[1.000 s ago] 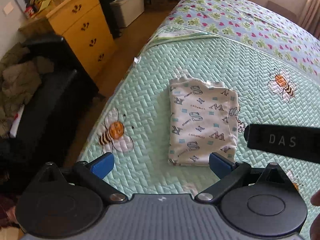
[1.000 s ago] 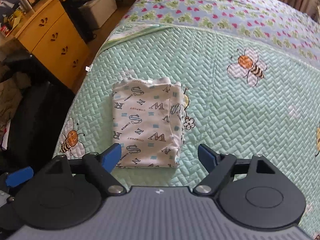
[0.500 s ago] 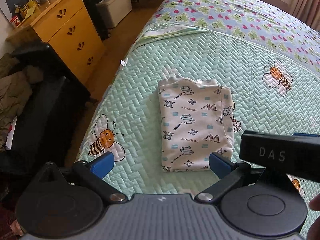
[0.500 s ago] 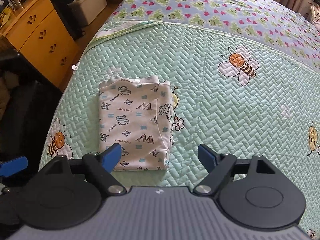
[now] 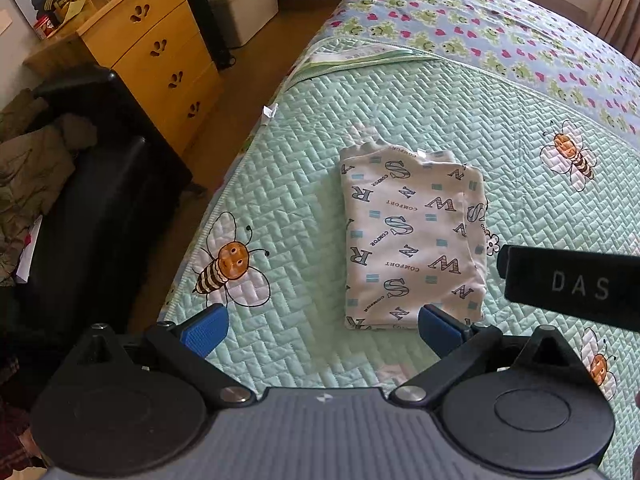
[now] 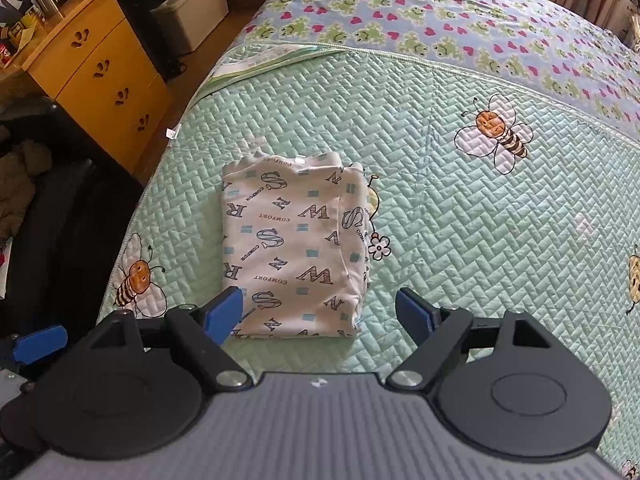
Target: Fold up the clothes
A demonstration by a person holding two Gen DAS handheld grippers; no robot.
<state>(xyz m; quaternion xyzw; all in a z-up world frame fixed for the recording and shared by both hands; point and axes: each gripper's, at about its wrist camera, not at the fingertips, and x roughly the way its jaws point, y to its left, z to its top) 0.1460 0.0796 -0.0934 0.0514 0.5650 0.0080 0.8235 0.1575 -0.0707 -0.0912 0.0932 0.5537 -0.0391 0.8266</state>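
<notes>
A cream garment printed with grey letters [image 5: 412,240] lies folded into a neat rectangle on the mint green quilted bed cover [image 5: 304,184]. In the left wrist view my left gripper [image 5: 322,328] hovers open above the cover, its right blue pad level with the garment's near edge. The right gripper's black body [image 5: 572,284] reaches in from the right edge there. Seen from the right wrist, the same folded garment [image 6: 292,240] lies just beyond my right gripper [image 6: 320,312], which stands wide open above the garment's near edge with nothing between its blue pads.
A wooden chest of drawers [image 5: 160,60] stands left of the bed, a black chair with an olive jacket [image 5: 40,160] nearer. A white storage box [image 5: 244,8] sits on the floor beyond. A frog-and-heart blanket [image 6: 440,20] covers the bed's far part.
Both views shifted slightly: the folded garment sat lower in each frame half a second ago and now lies a little farther up. The garment itself has not changed shape, and both grippers stayed open.
</notes>
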